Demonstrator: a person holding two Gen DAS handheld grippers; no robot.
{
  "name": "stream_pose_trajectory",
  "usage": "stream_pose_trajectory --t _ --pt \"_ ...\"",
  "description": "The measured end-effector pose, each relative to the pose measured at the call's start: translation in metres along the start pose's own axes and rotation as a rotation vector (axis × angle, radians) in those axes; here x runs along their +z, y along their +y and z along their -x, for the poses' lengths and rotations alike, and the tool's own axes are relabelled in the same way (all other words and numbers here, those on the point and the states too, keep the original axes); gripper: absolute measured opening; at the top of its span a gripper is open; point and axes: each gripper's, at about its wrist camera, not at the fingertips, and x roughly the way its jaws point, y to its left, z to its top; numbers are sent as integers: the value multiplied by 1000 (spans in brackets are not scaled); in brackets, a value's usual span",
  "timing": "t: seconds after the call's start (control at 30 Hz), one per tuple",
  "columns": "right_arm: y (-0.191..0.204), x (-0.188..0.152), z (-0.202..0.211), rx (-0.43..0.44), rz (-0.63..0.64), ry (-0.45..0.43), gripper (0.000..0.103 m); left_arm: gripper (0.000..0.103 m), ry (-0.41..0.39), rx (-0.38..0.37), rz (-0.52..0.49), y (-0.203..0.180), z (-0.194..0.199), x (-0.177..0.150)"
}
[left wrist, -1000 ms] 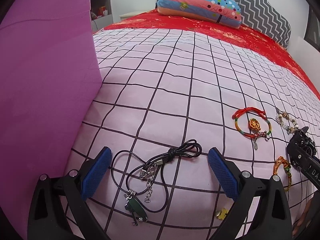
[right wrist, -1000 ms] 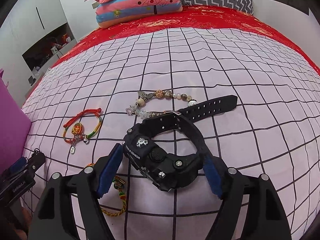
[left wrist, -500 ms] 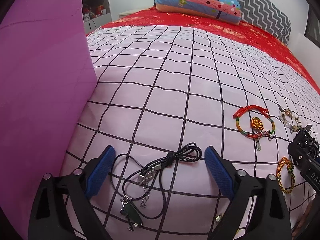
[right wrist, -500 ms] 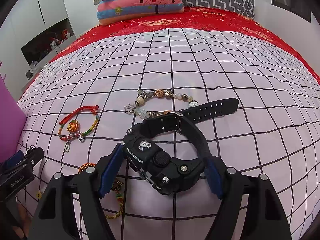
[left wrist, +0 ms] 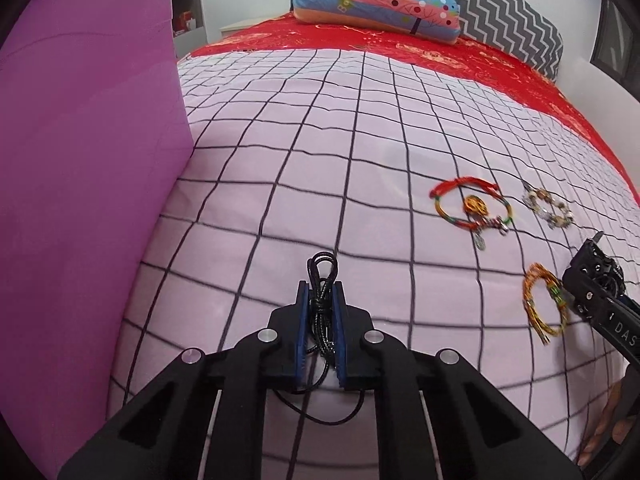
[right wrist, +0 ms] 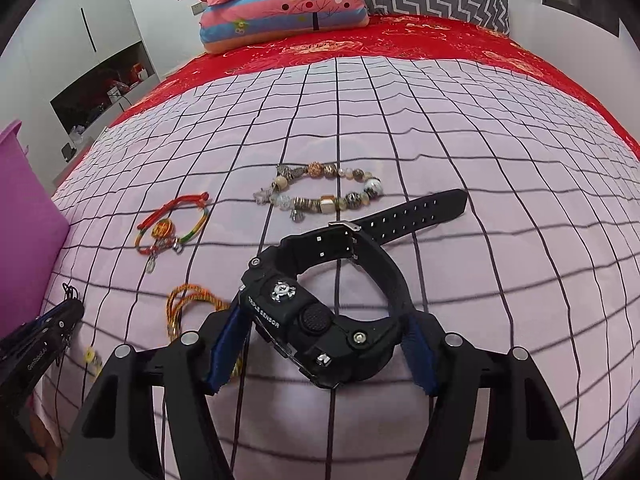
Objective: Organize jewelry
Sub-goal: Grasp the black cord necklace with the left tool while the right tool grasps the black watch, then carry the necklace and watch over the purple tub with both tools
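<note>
My left gripper [left wrist: 320,292] is shut on the black cord necklace [left wrist: 323,280], whose loop sticks out past the blue pads and whose cord hangs below. My right gripper [right wrist: 320,336] is shut on the black watch [right wrist: 320,320], its pads against the case and the strap curving forward over the bedspread. A red and multicolour string bracelet [left wrist: 472,204] [right wrist: 172,224], a beaded bracelet [right wrist: 324,192] [left wrist: 548,208] and an orange braided bracelet [left wrist: 544,300] [right wrist: 188,300] lie on the pink checked bedspread.
A purple box [left wrist: 88,160] stands at the left edge of the bed; it also shows in the right wrist view [right wrist: 24,208]. Pillows [right wrist: 288,4] and a red sheet [right wrist: 400,40] lie at the far end. A small yellow piece [right wrist: 90,356] lies near the left gripper.
My left gripper has closed on the black cord necklace, bunching it between the pads. The right gripper still holds the watch, and its view has shifted only slightly.
</note>
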Motion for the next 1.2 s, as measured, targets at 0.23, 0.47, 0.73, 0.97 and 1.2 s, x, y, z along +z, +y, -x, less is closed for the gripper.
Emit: stream_pose_trajectory --t 0.23,0.47,0.73,0.97,1.2 --pt "-12 -29 32 8 -34 9 66 11 47 -104 25 2 27 -26" --pt "-13 -63 74 22 -40 15 66 11 56 -121 -2 -3 66 -55" --pt "13 -75 133 88 3 -32 66 11 -5 -144 -16 -3 126 -61" --pt "50 -62 185 147 56 -110 66 11 -107 -187 -31 4 186 -44" --pt "95 -41 224 208 119 -182 66 11 -192 -178 -23 33 231 -20"
